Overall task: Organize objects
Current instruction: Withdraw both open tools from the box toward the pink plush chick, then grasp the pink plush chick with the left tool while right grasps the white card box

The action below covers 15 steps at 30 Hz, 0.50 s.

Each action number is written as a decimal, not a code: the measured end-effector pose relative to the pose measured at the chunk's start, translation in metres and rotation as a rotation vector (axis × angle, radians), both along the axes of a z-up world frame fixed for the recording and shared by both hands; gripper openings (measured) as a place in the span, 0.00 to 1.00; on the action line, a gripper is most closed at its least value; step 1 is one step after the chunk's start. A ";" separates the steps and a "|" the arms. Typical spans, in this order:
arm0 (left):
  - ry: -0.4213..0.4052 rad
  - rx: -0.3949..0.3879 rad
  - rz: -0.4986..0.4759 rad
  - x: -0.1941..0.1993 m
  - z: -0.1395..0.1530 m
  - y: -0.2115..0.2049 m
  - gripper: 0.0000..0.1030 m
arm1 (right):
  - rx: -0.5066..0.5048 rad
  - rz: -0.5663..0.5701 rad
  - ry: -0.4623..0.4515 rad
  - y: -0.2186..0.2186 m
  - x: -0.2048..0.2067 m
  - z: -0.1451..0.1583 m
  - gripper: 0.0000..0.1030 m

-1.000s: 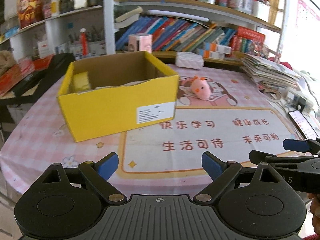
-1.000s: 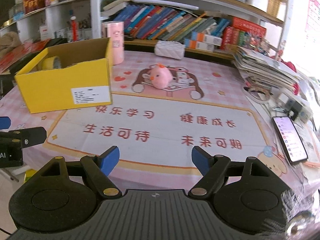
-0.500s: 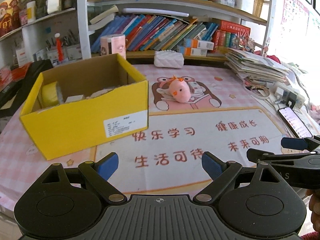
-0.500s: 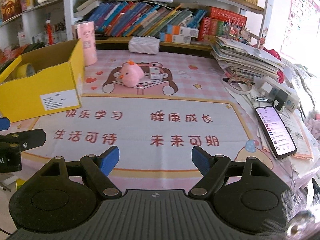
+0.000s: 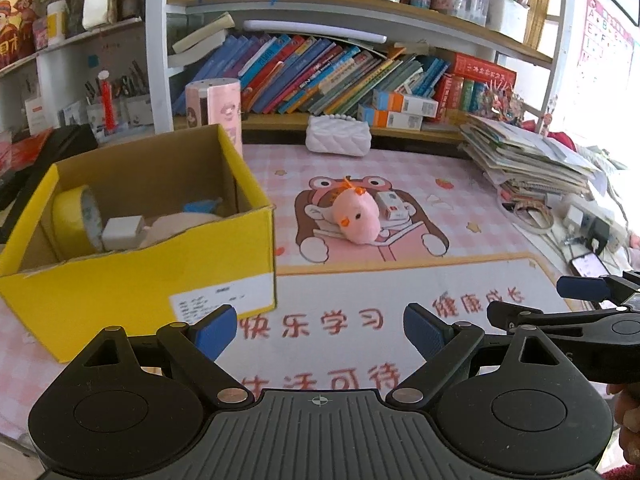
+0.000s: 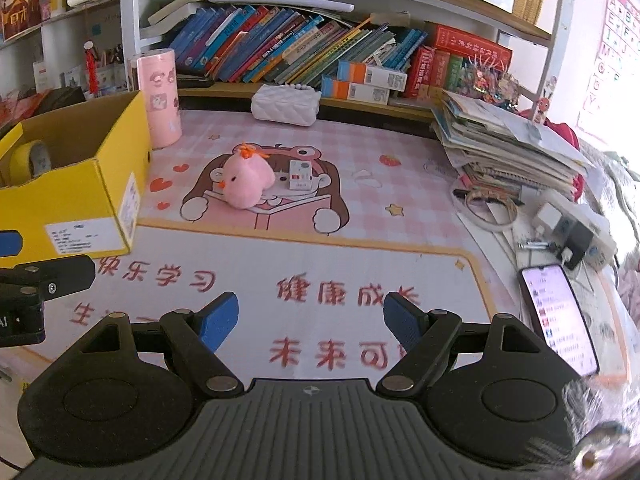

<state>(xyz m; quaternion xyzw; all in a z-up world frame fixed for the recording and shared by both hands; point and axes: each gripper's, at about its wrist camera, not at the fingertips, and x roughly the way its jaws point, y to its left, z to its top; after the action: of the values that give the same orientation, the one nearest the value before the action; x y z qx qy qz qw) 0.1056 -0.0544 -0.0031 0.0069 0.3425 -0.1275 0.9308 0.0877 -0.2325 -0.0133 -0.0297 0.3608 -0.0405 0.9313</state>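
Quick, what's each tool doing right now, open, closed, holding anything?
Left tool: open, holding nothing, above the mat near the yellow box.
Right tool: open, holding nothing, above the mat.

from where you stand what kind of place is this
Probably a child's study corner at home: shelves packed with books, a pink cartoon desk mat printed with study slogans, and an alphabet chart on the wall.

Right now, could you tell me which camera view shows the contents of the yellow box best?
The left wrist view: it looks down into the yellow box, showing the tape roll and a white block. The right wrist view shows only the tape roll.
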 end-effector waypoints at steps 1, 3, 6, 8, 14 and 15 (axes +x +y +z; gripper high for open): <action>0.001 -0.001 0.002 0.003 0.000 -0.003 0.90 | -0.002 0.004 0.002 -0.003 0.005 0.000 0.76; 0.003 -0.003 0.006 0.010 -0.001 -0.009 0.90 | -0.004 0.009 0.004 -0.010 0.013 0.000 0.76; 0.003 -0.003 0.020 0.019 -0.002 -0.016 0.90 | -0.003 0.025 0.009 -0.018 0.026 -0.001 0.76; 0.001 0.000 0.036 0.025 -0.003 -0.020 0.90 | 0.000 0.042 0.012 -0.023 0.034 -0.002 0.75; -0.001 0.012 0.077 0.043 -0.004 -0.034 0.88 | 0.023 0.094 0.018 -0.036 0.059 -0.006 0.71; -0.003 0.017 0.082 0.046 -0.003 -0.036 0.88 | 0.029 0.098 0.018 -0.039 0.063 -0.007 0.69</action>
<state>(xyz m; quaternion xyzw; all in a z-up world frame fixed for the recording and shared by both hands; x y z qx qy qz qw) 0.1516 -0.0906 -0.0065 0.0011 0.3420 -0.0861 0.9358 0.1505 -0.2711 -0.0205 -0.0342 0.3680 0.0107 0.9291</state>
